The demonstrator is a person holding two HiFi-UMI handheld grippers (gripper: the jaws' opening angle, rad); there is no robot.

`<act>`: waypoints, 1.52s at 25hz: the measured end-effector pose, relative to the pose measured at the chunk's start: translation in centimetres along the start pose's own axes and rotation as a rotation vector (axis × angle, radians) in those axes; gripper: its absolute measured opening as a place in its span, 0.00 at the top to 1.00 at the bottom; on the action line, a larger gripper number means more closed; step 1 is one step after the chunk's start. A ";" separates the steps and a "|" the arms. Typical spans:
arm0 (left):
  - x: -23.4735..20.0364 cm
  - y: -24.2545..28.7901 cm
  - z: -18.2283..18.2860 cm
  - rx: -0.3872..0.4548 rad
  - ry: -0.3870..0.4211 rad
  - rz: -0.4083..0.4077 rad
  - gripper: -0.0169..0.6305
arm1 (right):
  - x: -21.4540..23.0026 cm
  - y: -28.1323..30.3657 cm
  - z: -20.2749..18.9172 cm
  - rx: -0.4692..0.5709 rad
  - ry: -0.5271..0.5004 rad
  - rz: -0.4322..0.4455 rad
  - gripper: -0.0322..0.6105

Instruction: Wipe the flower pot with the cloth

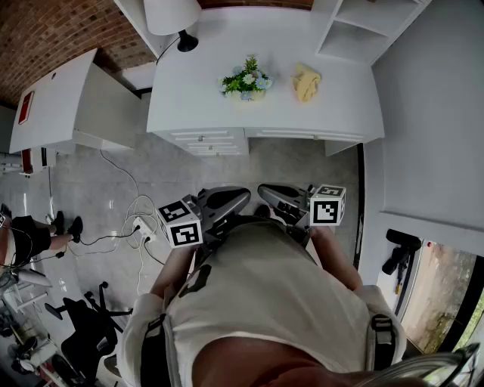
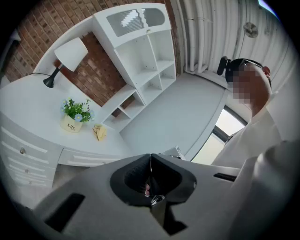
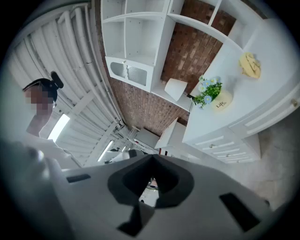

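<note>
1. a white curved desk (image 1: 197, 91) stands ahead against a brick wall (image 1: 53, 30), well apart from both grippers.
2. a white shelf unit (image 1: 363, 30) sits at the desk's right end, and a white lamp (image 1: 172, 13) at its left.
3. the left gripper (image 1: 240, 195) is held level close to the person's body, its jaws pressed together with nothing between them.
4. the right gripper (image 1: 265, 190) is just beside it, its jaws likewise closed and empty.
5. the flower pot (image 1: 246, 83), holding blue and white flowers, stands mid-desk.
6. the yellow cloth (image 1: 306, 82) lies crumpled near the pot's right, not touching it.
</note>
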State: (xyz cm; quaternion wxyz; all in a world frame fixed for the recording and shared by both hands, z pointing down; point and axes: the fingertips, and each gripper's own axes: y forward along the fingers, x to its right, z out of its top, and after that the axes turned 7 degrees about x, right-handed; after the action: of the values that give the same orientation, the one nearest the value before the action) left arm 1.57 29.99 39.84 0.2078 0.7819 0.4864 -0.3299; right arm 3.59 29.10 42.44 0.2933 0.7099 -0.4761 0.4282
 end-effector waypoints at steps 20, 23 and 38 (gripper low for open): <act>-9.9 -3.2 5.9 0.113 0.031 0.084 0.94 | 3.7 8.9 4.1 -0.101 -0.037 -0.037 0.94; -12.1 -3.3 6.9 0.120 0.044 0.104 0.94 | 4.9 11.1 4.5 -0.156 -0.047 -0.026 0.94; -15.6 -9.2 10.9 0.173 0.099 0.259 0.94 | 5.0 18.8 6.4 -0.277 -0.274 -0.041 0.94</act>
State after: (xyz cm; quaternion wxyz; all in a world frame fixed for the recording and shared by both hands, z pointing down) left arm -14.94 17.28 43.40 0.1560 0.8685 0.3609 -0.3020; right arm -10.85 14.64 44.07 0.3292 0.7240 -0.5513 0.2519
